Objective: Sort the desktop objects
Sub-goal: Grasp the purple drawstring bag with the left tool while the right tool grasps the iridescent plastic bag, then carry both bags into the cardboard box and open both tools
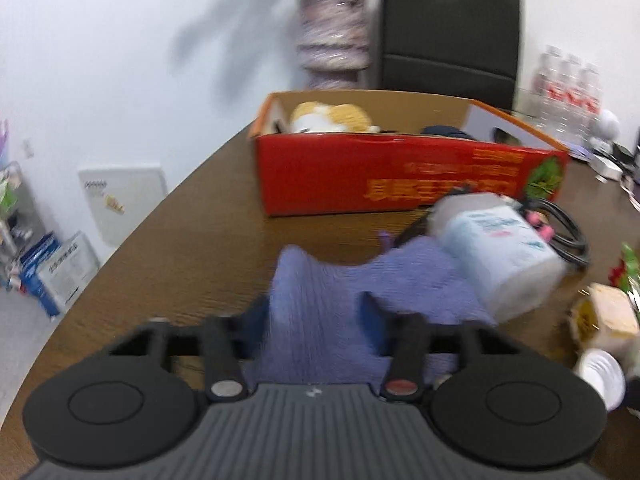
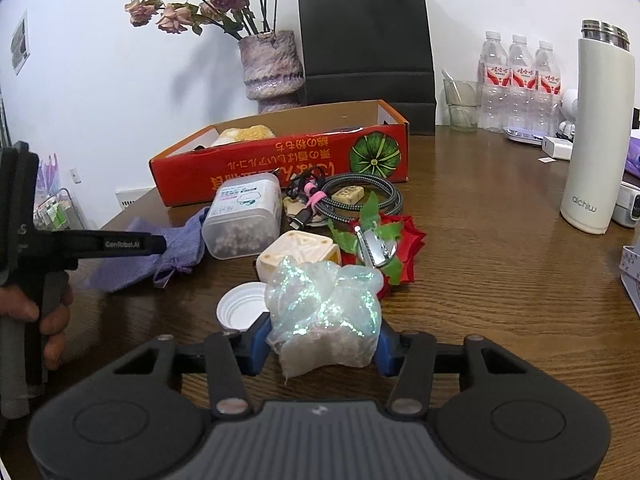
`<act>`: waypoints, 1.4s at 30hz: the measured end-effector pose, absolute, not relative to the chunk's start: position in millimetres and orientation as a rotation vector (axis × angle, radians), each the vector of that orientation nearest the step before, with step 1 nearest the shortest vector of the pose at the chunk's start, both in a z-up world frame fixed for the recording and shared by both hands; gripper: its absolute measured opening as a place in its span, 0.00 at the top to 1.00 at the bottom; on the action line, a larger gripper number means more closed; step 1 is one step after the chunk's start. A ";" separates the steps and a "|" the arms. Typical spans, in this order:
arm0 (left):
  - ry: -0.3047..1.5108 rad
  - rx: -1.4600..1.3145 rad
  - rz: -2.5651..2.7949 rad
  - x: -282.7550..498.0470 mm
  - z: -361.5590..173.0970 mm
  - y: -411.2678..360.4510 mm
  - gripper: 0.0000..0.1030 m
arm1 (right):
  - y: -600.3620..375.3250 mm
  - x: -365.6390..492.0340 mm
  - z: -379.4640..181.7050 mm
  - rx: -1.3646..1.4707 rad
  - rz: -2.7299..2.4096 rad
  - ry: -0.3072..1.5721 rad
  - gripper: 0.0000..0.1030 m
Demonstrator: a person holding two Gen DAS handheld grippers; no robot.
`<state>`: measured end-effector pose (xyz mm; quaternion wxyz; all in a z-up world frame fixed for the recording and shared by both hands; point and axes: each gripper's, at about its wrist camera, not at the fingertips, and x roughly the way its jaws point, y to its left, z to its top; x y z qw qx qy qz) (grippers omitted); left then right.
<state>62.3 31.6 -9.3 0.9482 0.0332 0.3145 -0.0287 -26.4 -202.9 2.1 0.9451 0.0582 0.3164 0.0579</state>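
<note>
The right tongs (image 2: 322, 346) are clamped on a shimmery bag (image 2: 324, 312), its blue pads pressing both sides, low over the brown surface (image 2: 500, 280). The left tongs (image 1: 316, 320) are pinched on a purple cloth (image 1: 320, 288) that bunches up between the fingers; the right view shows them reaching in from the left onto that cloth. Just beyond the bag lie a white cap (image 2: 240, 306), a cream cube (image 2: 298, 252) and a red flower (image 2: 400, 248). Farther on, a swab tub (image 2: 244, 216) lies partly on the cloth, beside a coiled cable (image 2: 360, 196). Behind these stands an open red box (image 2: 280, 160) with a plush toy (image 2: 246, 134) inside. A vase (image 2: 272, 68), black bag (image 2: 366, 36) and bottles (image 2: 520, 80) stand at the back, a white flask (image 2: 598, 132) at the right.
</note>
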 end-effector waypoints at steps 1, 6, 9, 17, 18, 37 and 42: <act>0.634 0.097 -0.063 59.2 -9.2 25.6 0.85 | -202.9 -26.3 2.0 0.117 0.120 0.647 0.52; 0.623 0.123 -0.070 35.7 -6.6 14.0 0.95 | -201.1 -32.6 4.4 0.107 0.125 0.639 0.54; 0.586 0.037 -0.081 13.5 11.3 26.4 0.95 | -201.6 -39.5 11.3 0.102 0.128 0.608 0.55; 0.400 -0.155 -0.204 -40.5 90.4 58.8 0.95 | -201.4 -61.1 44.0 0.111 0.145 0.490 0.58; 0.374 -0.180 -0.239 -45.4 99.2 62.9 0.95 | -201.9 -64.5 48.5 0.114 0.151 0.475 0.58; 0.365 -0.258 -0.384 125.8 162.3 28.1 0.95 | -215.0 114.2 148.8 0.061 0.259 0.385 0.58; 0.517 -0.374 -0.450 239.2 110.0 21.1 0.90 | -219.7 206.2 150.4 0.090 0.255 0.457 0.58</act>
